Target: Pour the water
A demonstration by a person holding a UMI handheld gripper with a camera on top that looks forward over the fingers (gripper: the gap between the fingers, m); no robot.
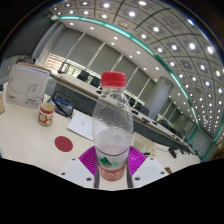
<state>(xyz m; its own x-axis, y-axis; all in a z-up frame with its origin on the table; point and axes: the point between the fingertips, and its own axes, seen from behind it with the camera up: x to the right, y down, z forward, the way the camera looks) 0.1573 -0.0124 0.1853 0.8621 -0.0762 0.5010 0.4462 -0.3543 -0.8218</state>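
A clear plastic bottle (pixel 113 128) with a red cap (pixel 114 79) stands upright in the lower middle of the frame, between the two fingers of the claw (pixel 113 170). The purple pads (pixel 88 160) sit close at either side of its lower part, level with a red-and-white label (pixel 112 163); the writing on that label is too small to read. Whether the pads truly press on the bottle or leave a narrow gap cannot be told.

The pale bench (pixel 30 140) spreads from the left of the frame toward the middle, with open surface at lower left. On it, left of the bottle, stand a small jar (pixel 45 113) with a dark lid, a red round coaster (pixel 64 144) nearer the claw, and a white sheet of paper (pixel 80 123) just beside the bottle. A white box-like thing (pixel 27 85) sits at the upper left.

Behind, rows of long desks (pixel 150 115) run toward the right, and a curved ceiling (pixel 150 30) with rows of lights fills the top of the frame.
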